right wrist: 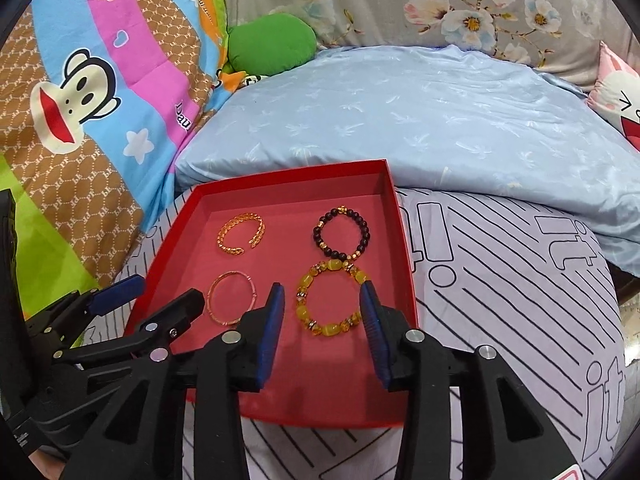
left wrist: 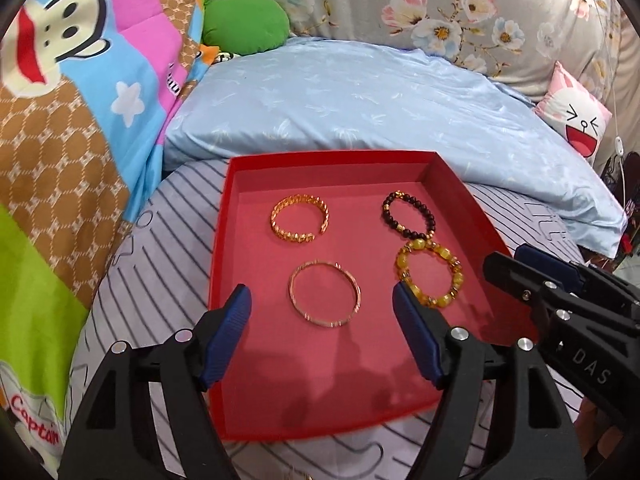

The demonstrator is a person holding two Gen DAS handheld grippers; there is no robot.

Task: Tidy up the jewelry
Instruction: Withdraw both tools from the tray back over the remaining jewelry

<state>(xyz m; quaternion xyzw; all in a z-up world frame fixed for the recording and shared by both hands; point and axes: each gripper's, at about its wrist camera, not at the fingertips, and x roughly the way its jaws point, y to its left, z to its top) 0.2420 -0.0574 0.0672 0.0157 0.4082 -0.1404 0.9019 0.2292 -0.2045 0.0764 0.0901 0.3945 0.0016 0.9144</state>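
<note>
A red tray point(left wrist: 456, 184) point(right wrist: 404, 248) lies on the bed and holds several bracelets. A gold open cuff point(left wrist: 300, 219) point(right wrist: 241, 235) lies far left, a dark beaded bracelet point(left wrist: 409, 215) point(right wrist: 341, 234) far right. A thin rose-gold bangle point(left wrist: 324, 294) point(right wrist: 231, 299) lies near left, a yellow beaded bracelet point(left wrist: 430, 276) point(right wrist: 330, 298) near right. My left gripper point(left wrist: 322, 308) point(right wrist: 148, 296) is open and empty, its fingers either side of the thin bangle. My right gripper point(right wrist: 323, 300) point(left wrist: 508, 260) is open and empty, its fingers either side of the yellow bracelet.
The tray lies on a striped grey sheet point(right wrist: 500, 280). A light blue pillow point(left wrist: 360, 100) lies behind it, a cartoon monkey quilt point(left wrist: 80, 80) to the left, a green cushion point(left wrist: 246, 22) at the back, a pink bunny pillow point(left wrist: 576, 116) at the right.
</note>
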